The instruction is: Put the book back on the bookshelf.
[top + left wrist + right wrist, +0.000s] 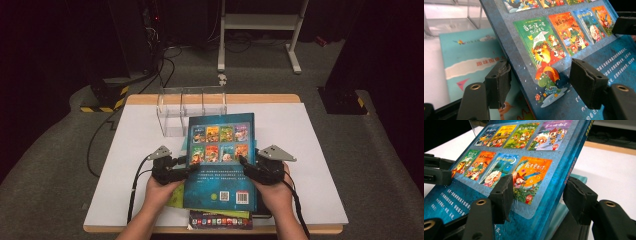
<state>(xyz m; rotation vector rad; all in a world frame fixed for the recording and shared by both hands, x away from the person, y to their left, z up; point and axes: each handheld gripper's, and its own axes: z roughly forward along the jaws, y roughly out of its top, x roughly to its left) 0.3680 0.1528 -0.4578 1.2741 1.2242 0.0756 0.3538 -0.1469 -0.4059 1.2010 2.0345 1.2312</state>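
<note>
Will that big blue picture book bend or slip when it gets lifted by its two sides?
The big blue picture book looks stiff: its cover stays flat though tilted up between the left gripper and right gripper. Its cover shines, so it may be slippery against the pads. It seems thick at the edge, so probably fairly heavy and apt to tip if one side lets go.

Overhead light brightens the white-topped bench; the surrounding room is dark. The glossy blue picture book glares softly, and the near hand-held gripper jaws blur.
</note>
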